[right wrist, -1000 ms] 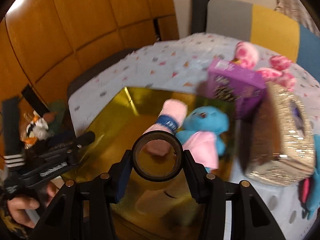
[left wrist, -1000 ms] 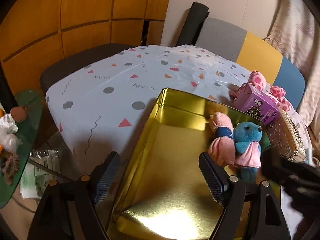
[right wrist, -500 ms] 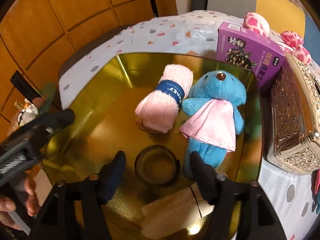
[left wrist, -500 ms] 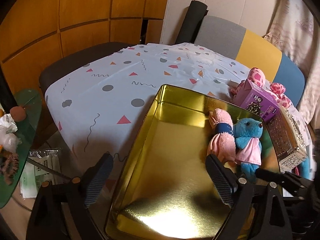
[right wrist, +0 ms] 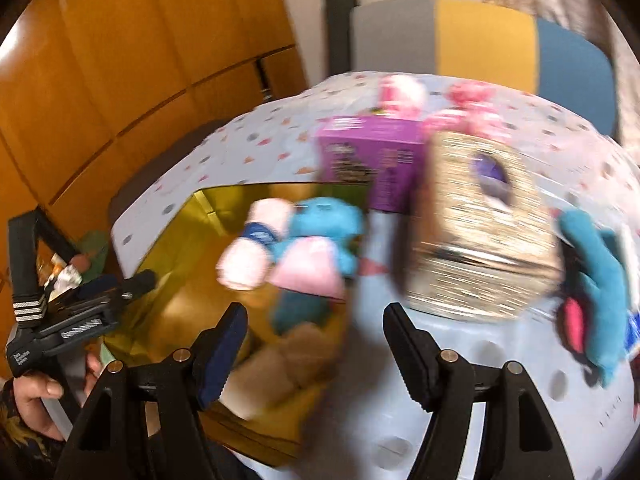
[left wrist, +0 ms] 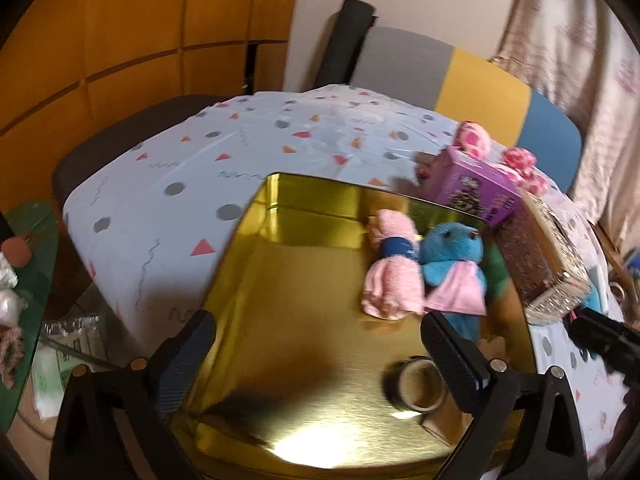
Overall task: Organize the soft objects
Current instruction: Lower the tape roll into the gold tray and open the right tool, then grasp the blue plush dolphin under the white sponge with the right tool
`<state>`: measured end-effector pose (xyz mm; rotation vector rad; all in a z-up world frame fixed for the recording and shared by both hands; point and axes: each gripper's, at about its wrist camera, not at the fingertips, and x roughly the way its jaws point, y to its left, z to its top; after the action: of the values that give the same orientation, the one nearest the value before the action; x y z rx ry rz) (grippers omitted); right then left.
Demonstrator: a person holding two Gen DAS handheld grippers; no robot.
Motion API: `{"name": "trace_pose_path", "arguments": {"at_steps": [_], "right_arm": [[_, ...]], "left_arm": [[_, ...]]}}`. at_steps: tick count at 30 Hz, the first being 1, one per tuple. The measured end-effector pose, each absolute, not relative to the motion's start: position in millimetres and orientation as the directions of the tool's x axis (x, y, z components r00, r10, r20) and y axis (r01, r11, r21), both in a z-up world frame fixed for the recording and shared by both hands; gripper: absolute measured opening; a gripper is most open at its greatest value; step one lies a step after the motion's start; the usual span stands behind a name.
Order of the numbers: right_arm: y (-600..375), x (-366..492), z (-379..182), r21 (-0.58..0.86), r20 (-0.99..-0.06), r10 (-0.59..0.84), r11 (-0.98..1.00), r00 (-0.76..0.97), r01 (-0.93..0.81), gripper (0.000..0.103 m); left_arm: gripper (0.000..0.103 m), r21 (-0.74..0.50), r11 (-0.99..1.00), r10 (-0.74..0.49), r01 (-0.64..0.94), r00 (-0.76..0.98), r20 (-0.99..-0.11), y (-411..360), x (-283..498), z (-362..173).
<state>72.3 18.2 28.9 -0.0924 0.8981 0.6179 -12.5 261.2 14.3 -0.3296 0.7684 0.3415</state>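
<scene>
Soft toys: blue plush (left wrist: 452, 254) and rolled pink towel (left wrist: 394, 276) lie side by side, touching, inside gold tin (left wrist: 280, 320) on patterned tablecloth (left wrist: 192, 184). Tape roll (left wrist: 418, 386) sits on tin floor near right finger of left gripper (left wrist: 316, 354). Left jaws have just been opening, now wide, nothing between. Right gripper (right wrist: 316, 346) jaws apart, nothing held, over tin edge; view blurred. Teal plush (right wrist: 600, 288) lies beside glittery box (right wrist: 476, 232).

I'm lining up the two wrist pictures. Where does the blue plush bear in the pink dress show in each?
Left wrist: blue plush bear right of centre, lying in the gold tin.
Right wrist: blurred, the bear sits centre-left.
Shared landmark: the rolled pink towel lies against the bear's left side in both.
</scene>
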Motion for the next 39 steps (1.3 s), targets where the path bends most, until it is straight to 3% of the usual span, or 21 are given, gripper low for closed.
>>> {"name": "trace_pose_path", "arguments": {"at_steps": [11,18,30,36,39], "right_arm": [[-153,109,21,0.187,-0.788,0.237,0.971,0.569,-0.147,0.071],[-226,139,17,0.238,-0.794,0.168,0.970,0.584,0.044,0.072],[-224,200,-11,0.166,-0.821,0.135,0.986,0.555,0.005,0.073],[-214,212,-28,0.077,-0.837,0.089,0.996,0.540,-0.045,0.081],[-215,212,-30,0.072,-0.835,0.097,0.995,0.541,-0.067,0.073]], "left_arm": [[0.103,-0.117,0.980,0.051,-0.160,0.775,-0.630,194,-5,40],[0.103,-0.135,0.991,-0.066,-0.026,0.767,-0.638,156,2,42],[0.103,-0.109,0.989,-0.144,0.095,0.700,-0.700,117,6,30],[0.103,-0.099,0.987,-0.156,0.123,0.675,-0.721,106,11,23],[0.103,-0.103,0.985,-0.171,0.140,0.663,-0.729,99,13,21]]}}
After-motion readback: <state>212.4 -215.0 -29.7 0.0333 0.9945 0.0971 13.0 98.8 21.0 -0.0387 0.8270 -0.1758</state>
